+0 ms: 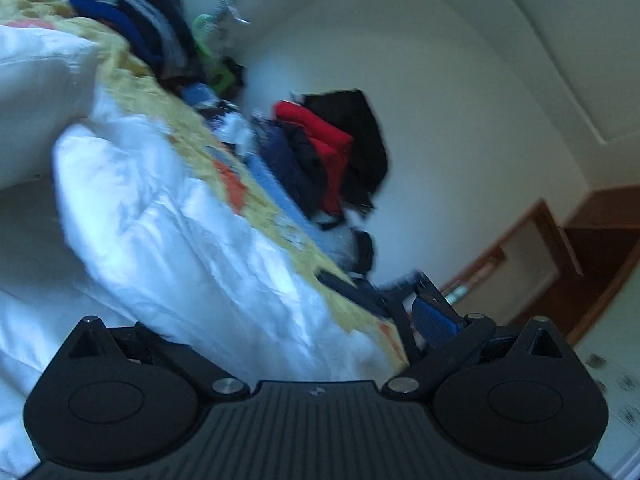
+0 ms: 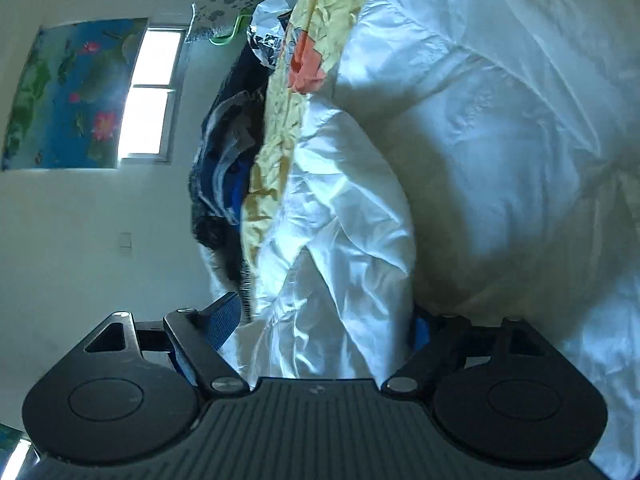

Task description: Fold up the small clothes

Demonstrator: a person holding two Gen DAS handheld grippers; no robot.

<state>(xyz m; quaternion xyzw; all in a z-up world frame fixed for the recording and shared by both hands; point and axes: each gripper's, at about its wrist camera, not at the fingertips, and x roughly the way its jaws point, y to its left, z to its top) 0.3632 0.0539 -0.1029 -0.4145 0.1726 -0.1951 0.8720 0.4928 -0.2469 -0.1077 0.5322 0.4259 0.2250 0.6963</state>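
straddling a white garment, the right tongs gape wide.

left gripper — fingers spread wide, tilted | right gripper — fingers spread wide, tilted

The right tongs are wide open around a fold of white cloth, beside a yellow sheet.
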